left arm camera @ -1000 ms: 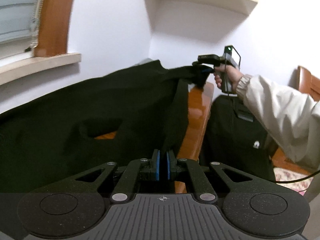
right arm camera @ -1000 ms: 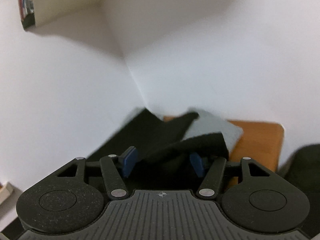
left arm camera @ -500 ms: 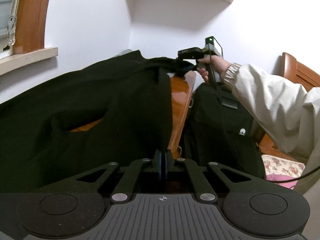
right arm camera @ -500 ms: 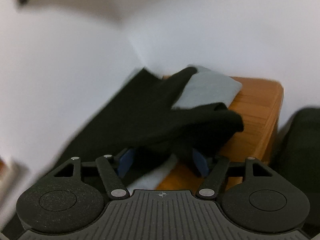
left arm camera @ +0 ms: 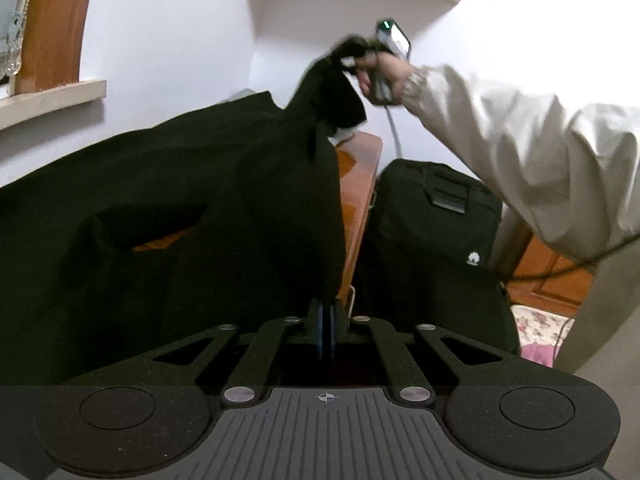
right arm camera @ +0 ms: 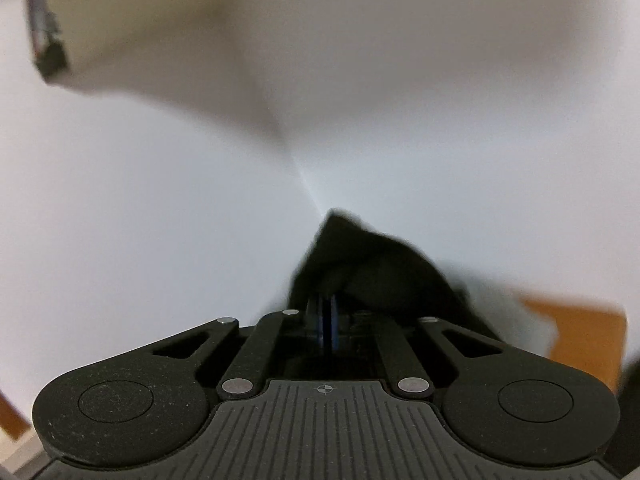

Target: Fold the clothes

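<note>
Black garment (left arm camera: 168, 200) lies spread over the wooden bench (left arm camera: 356, 184), covering most of it from the far left wall to the right edge; one small gap shows wood near the left.

Left tool (left arm camera: 326, 322): clenched on the garment's near right edge, pads together with cloth pinched between.

Right tool (left arm camera: 352, 50), seen far right of centre in the left view, blurred: jaws closing on the garment's far corner. Right wrist view confirms black cloth bunched between and around the nearly met pads of the right tool (right arm camera: 326, 318). Corner is lifted clear of the bench.

Judgement: fold of the right edge is starting. To do it well, keep both pinches firm, raise the two corners level so the edge hangs taut, then carry it leftward together.

Writing: a white petal-shaped logo on the black bag (left arm camera: 436, 240) right of the bench; no letters readable.
</note>
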Demonstrator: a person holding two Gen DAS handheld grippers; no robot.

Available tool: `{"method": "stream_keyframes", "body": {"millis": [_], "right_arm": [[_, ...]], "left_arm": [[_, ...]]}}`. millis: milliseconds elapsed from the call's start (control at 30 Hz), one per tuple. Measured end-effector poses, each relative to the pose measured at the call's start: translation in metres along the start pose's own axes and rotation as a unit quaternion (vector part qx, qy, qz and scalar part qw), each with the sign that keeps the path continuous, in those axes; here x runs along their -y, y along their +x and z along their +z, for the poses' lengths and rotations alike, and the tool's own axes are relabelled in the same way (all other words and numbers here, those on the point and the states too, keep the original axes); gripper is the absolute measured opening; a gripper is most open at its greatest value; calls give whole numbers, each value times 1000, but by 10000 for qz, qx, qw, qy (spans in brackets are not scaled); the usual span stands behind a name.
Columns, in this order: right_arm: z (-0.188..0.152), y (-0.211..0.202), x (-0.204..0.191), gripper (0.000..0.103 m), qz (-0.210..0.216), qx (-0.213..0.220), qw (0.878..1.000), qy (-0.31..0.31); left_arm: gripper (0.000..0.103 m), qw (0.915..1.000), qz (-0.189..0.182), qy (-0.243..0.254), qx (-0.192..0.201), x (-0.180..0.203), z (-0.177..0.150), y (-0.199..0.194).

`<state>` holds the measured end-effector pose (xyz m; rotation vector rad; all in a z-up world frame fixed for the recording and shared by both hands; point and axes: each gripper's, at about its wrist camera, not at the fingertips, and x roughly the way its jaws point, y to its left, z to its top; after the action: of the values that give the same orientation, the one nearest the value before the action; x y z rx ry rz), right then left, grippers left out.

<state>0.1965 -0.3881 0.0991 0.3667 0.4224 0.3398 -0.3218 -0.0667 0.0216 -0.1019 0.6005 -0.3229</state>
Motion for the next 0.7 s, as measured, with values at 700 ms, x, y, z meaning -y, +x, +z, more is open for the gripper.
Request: {"method": "stream_keyframes", "body": {"millis": [700], "right_arm": [[-73,-17,72,45,-324,-1377,9875,692]], "left_arm": [[3,9998,-142,120,-5,4,-6,-3]]}}
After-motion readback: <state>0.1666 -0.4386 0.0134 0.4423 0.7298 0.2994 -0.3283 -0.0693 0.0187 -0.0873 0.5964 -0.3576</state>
